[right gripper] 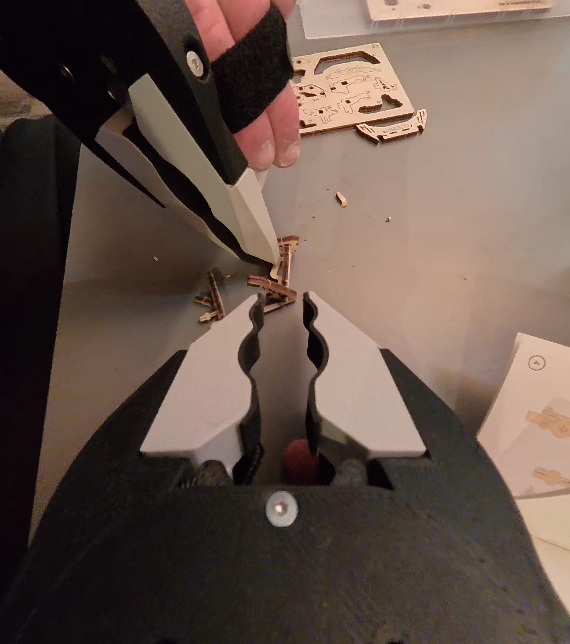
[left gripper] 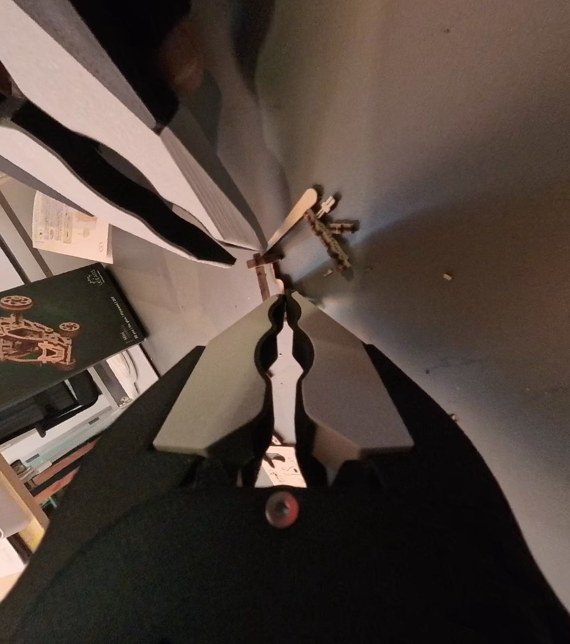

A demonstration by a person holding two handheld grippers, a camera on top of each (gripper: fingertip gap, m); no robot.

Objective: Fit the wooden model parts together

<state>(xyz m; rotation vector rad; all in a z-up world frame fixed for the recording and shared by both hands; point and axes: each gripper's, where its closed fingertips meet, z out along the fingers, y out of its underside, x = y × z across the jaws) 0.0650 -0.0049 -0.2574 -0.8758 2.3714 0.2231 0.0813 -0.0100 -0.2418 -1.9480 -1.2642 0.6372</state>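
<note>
Left gripper [left gripper: 285, 299] tips are closed tight on the edge of a wooden frame piece [right gripper: 281, 265], mid-frame in the right wrist view. Right gripper [right gripper: 280, 299] is open w/ a clear gap, pads bare; the joined wooden part [right gripper: 271, 289] lies just past its tips, not pinched. A small strut assembly [right gripper: 214, 298] lies on the grey table [right gripper: 416, 278] left of that. Laser-cut parts sheet [right gripper: 349, 94] upper centre, instruction booklet [right gripper: 555, 435] lower right. Dark green kit box [left gripper: 43, 334] left-centre in the left wrist view.
</note>
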